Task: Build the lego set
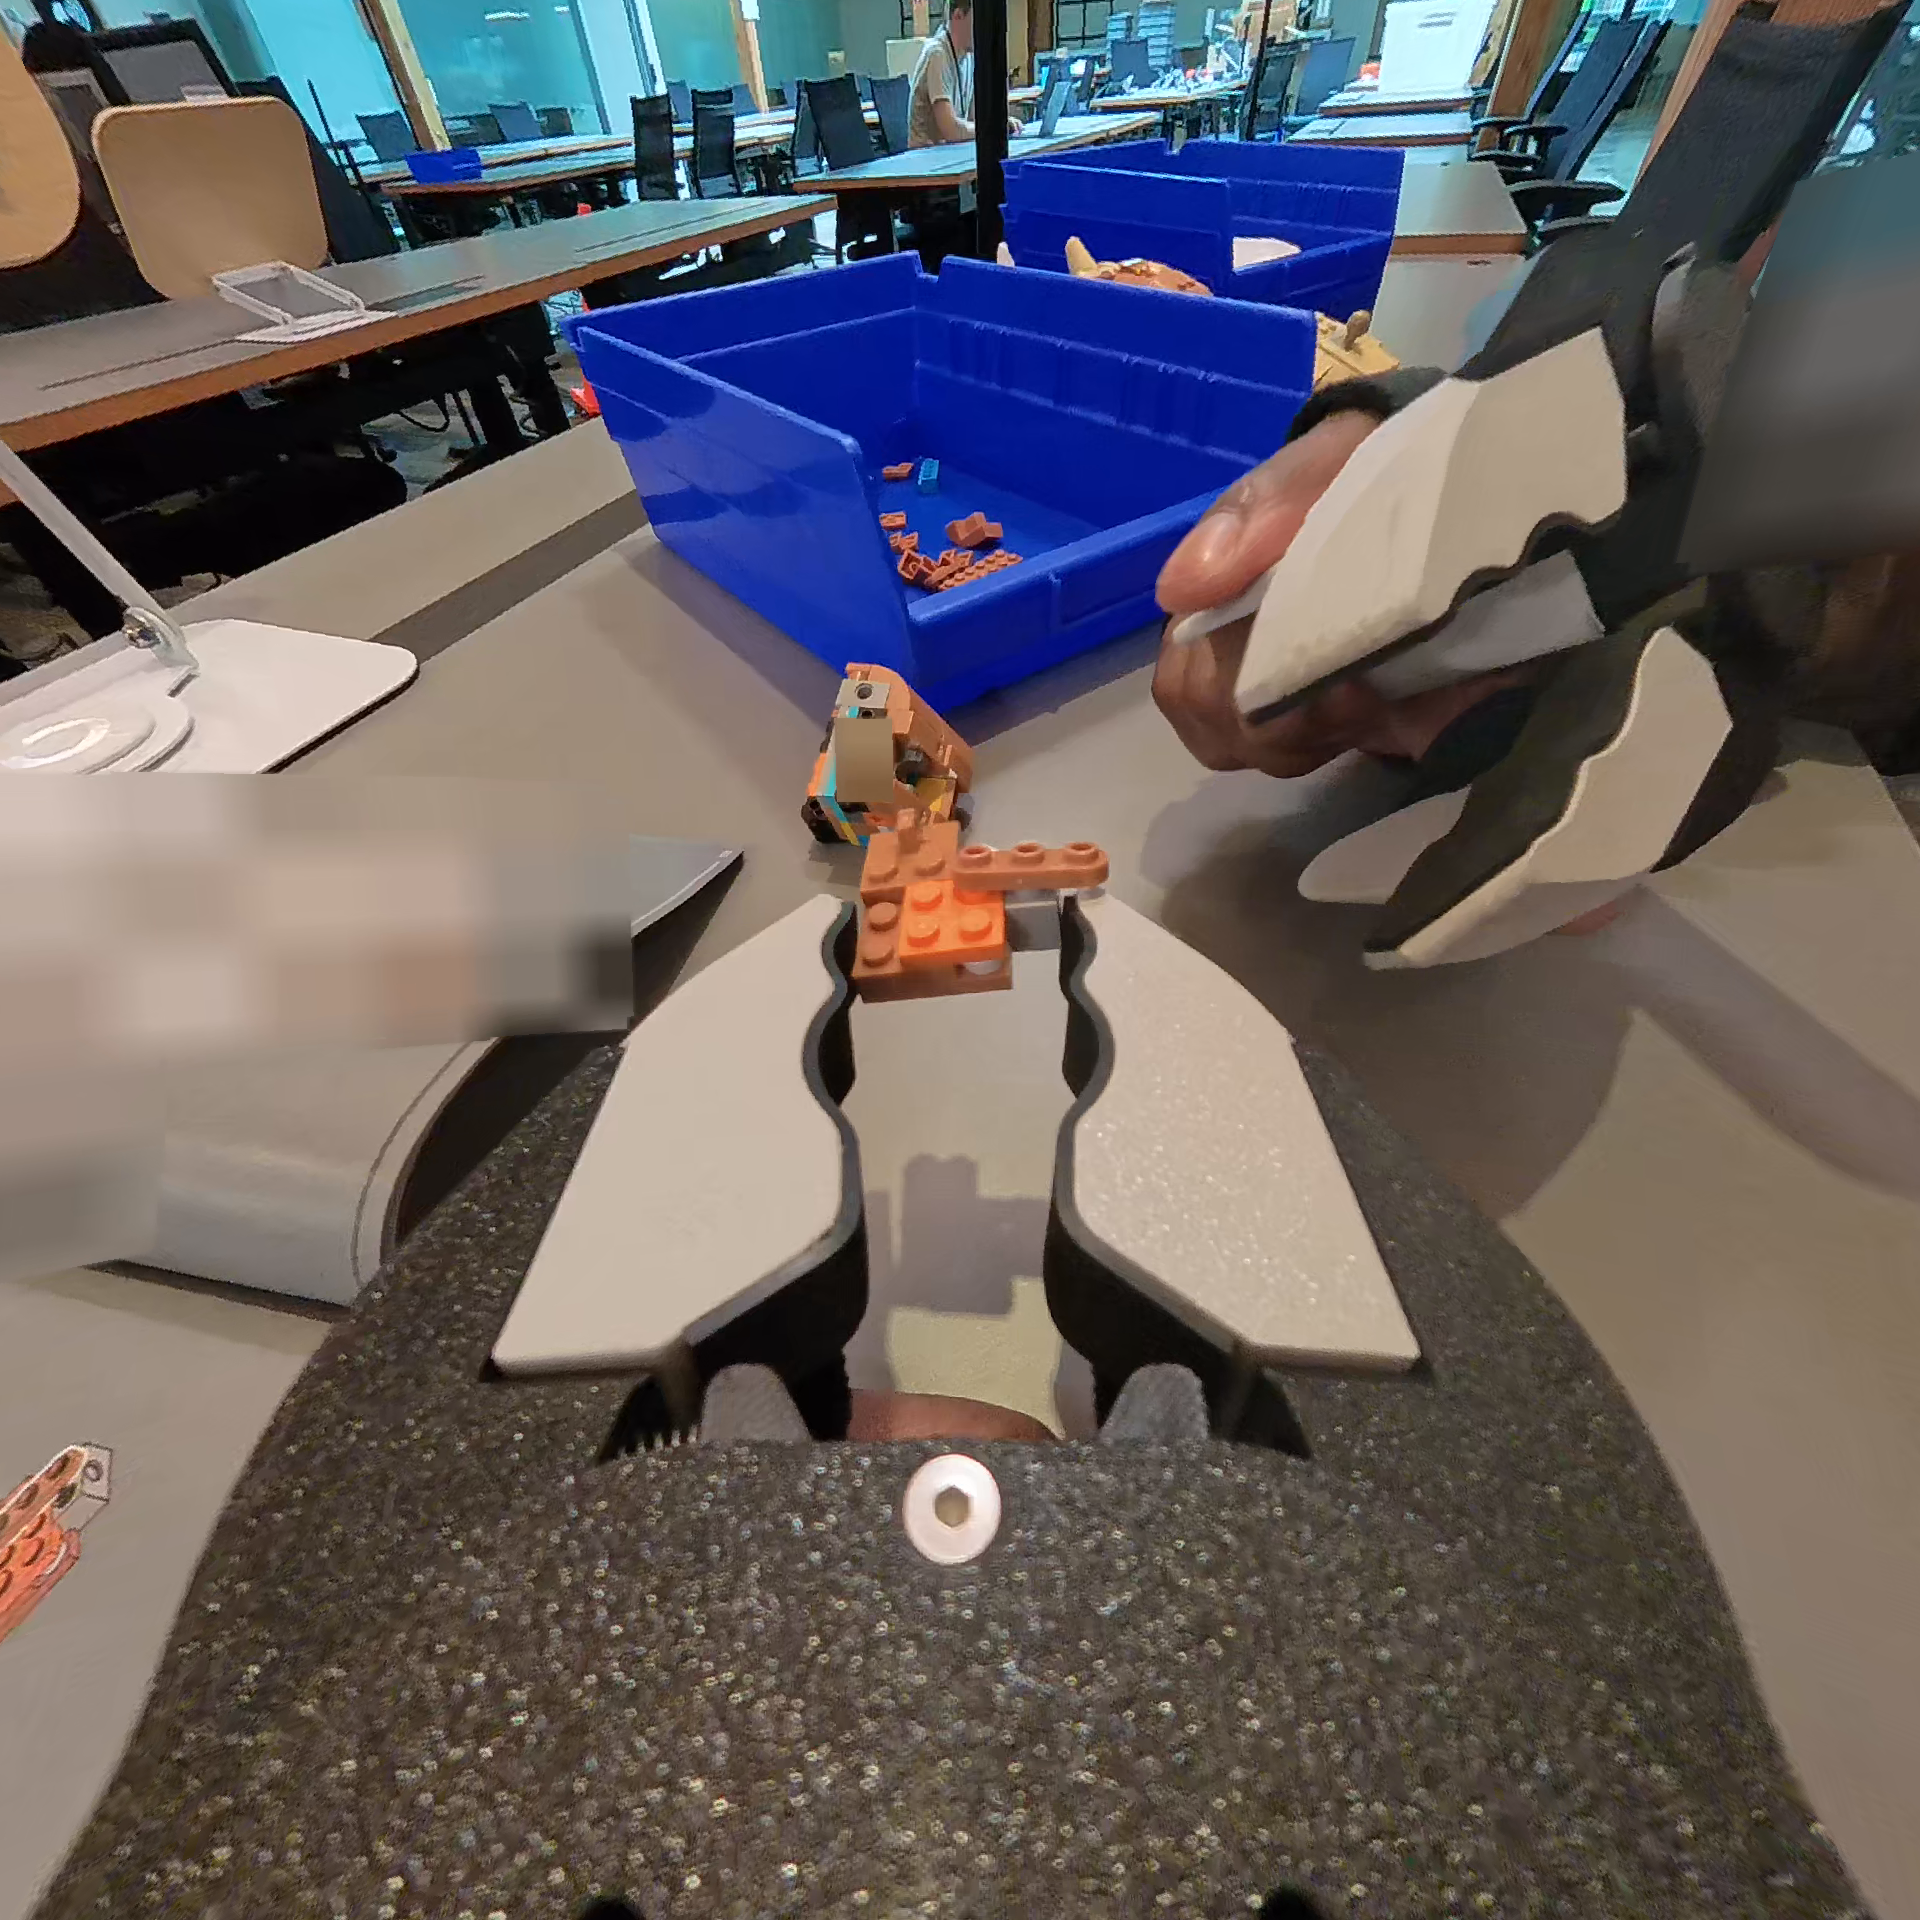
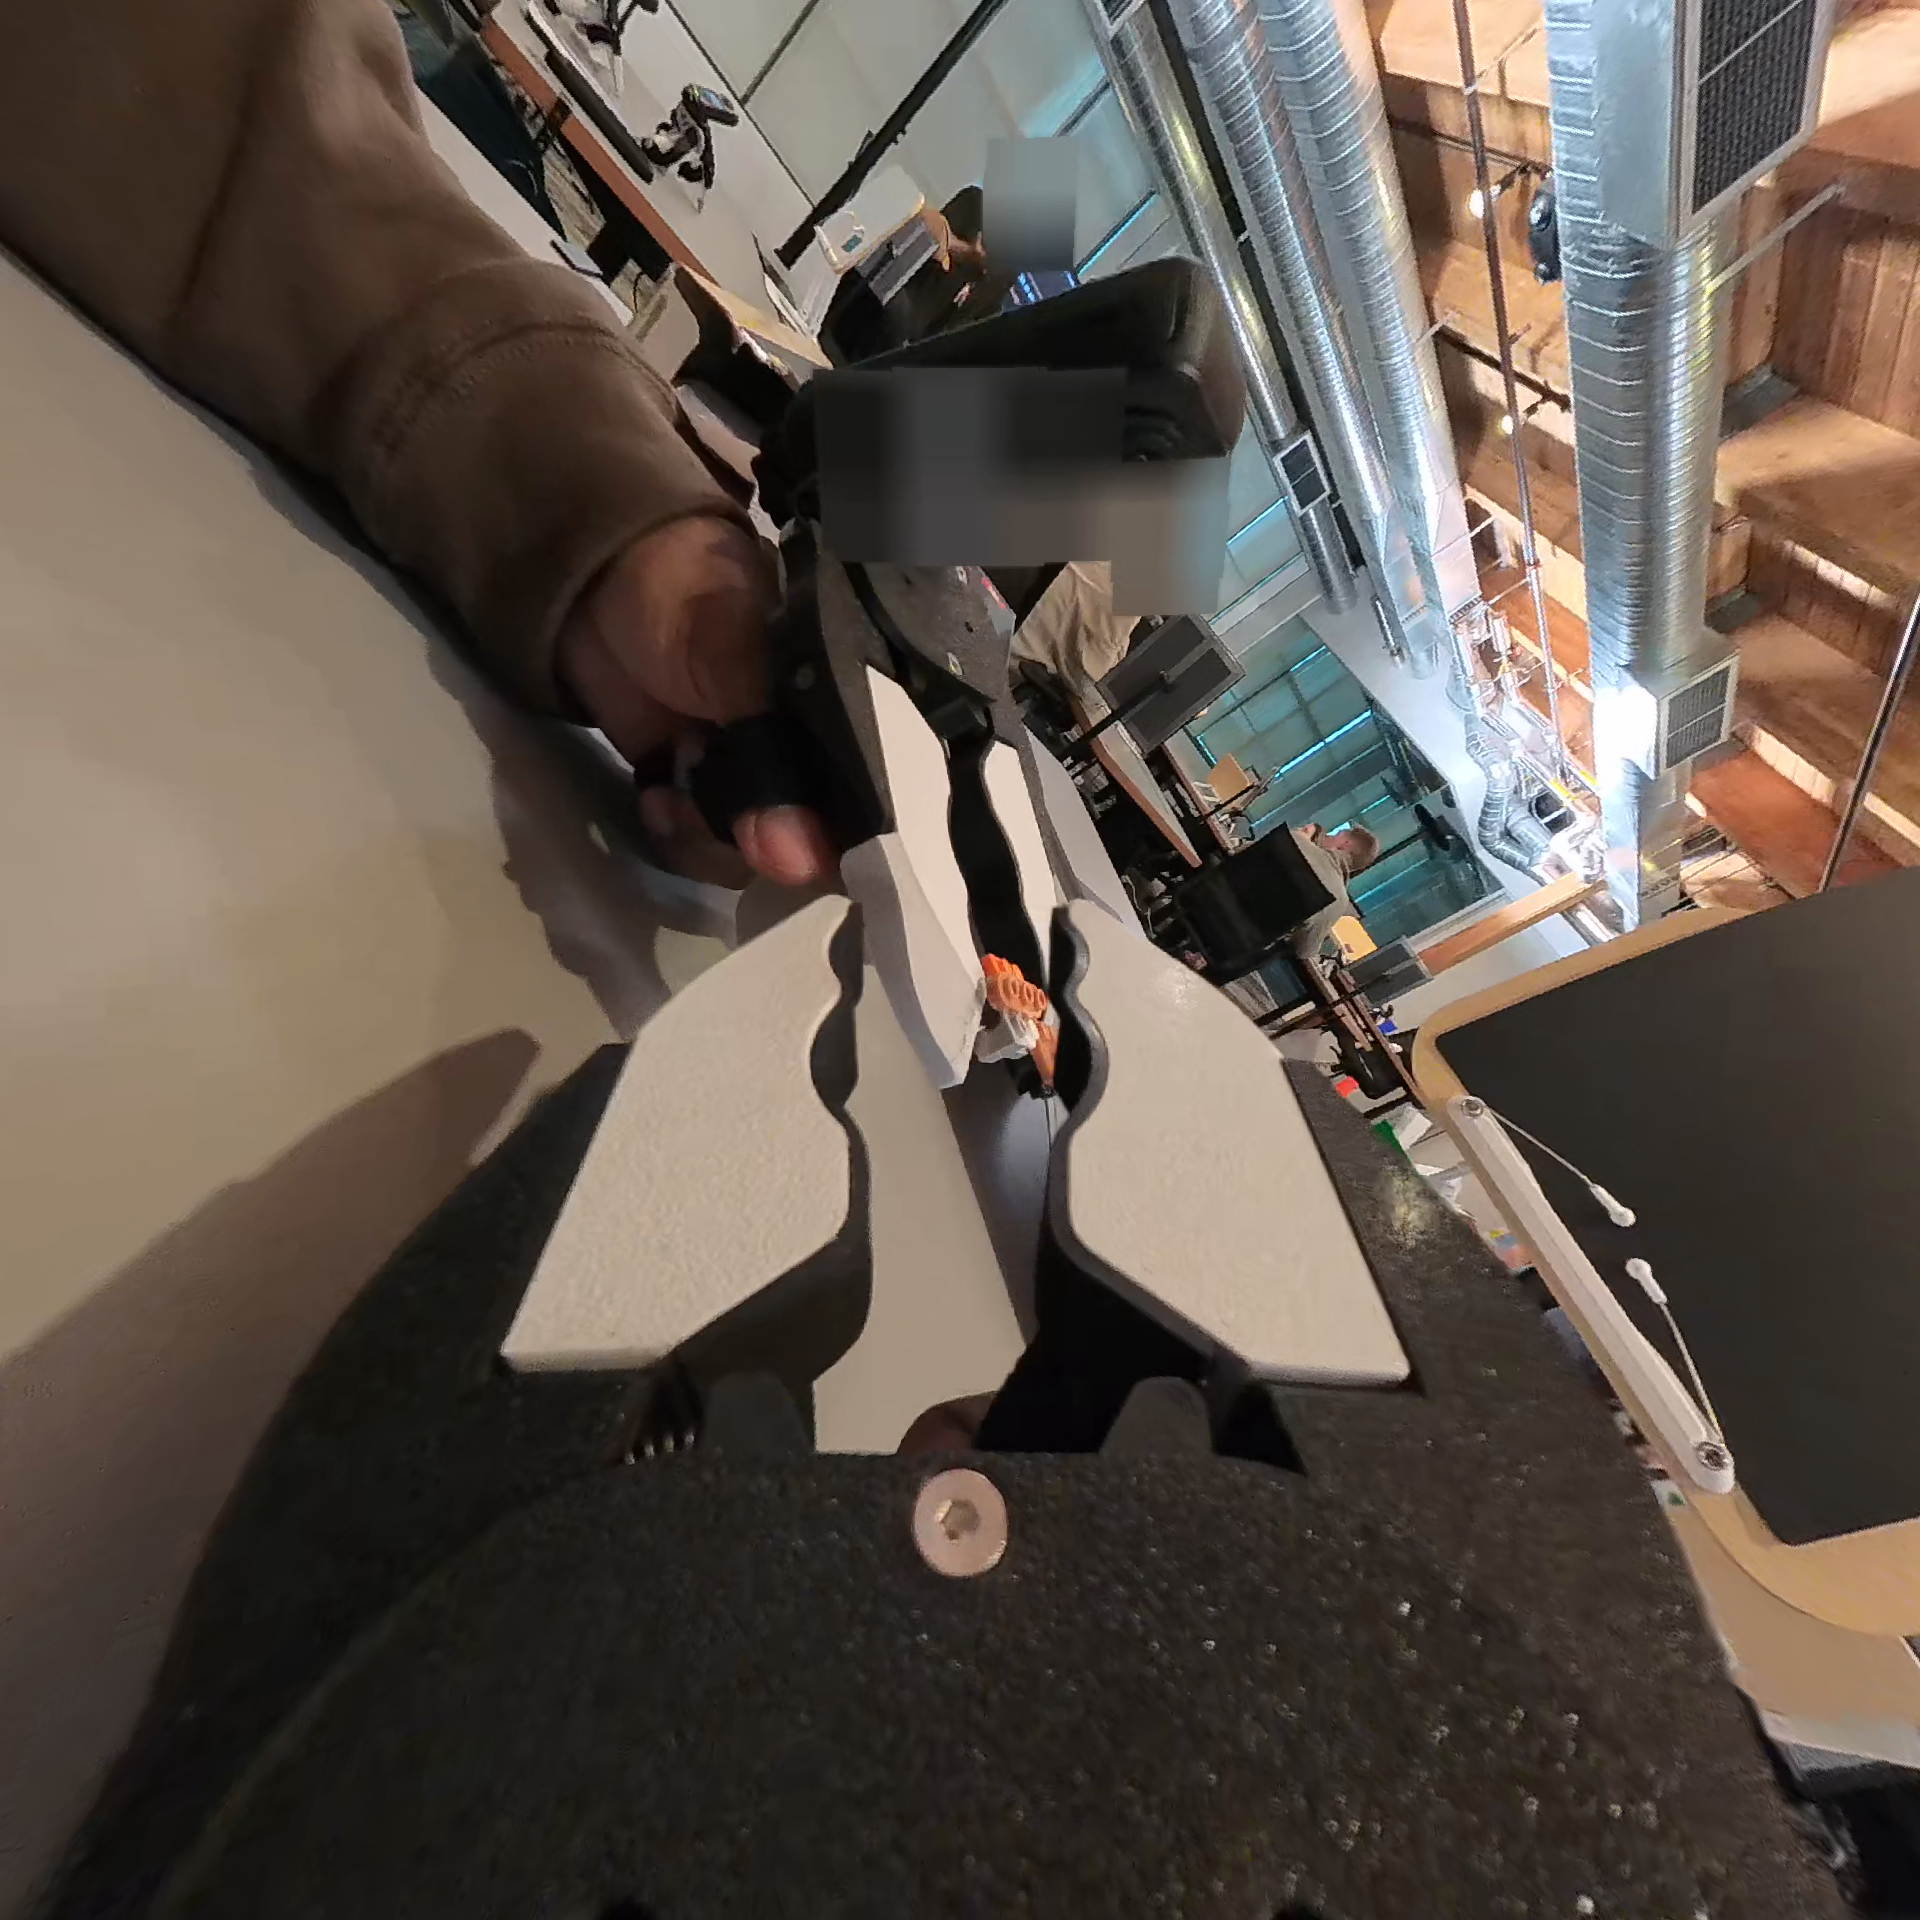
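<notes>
1. Jaws of the left gripper [image 1: 951, 935] pinch a small brick assembly [image 1: 940, 914] of orange and brown plates at their tips, held just above the grey counter [image 1: 582, 675].
2. Brown plate with a row of studs juts from the assembly toward the right-hand jaw, its end past the fingertip.
3. Beyond the jaws, just past the held assembly, a second small brick model [image 1: 883, 753] in brown, tan and turquoise sits on the counter.
4. Farther ahead stands a blue bin [image 1: 748, 447] with loose brown bricks [image 1: 951, 551] scattered on its floor; another blue bin [image 1: 1205, 197] sits behind it.
5. Right gripper [image 1: 1382, 769], ahead and to the right of the left jaws, is held in a hand [image 1: 1226, 623] with its jaws wide apart and nothing between them.
6. From the right wrist view, the right gripper [image 2: 951, 961] looks toward the left gripper [image 2: 966, 1029], with the orange bricks [image 2: 1013, 992] visible in the gap between its own parted jaws.
</notes>
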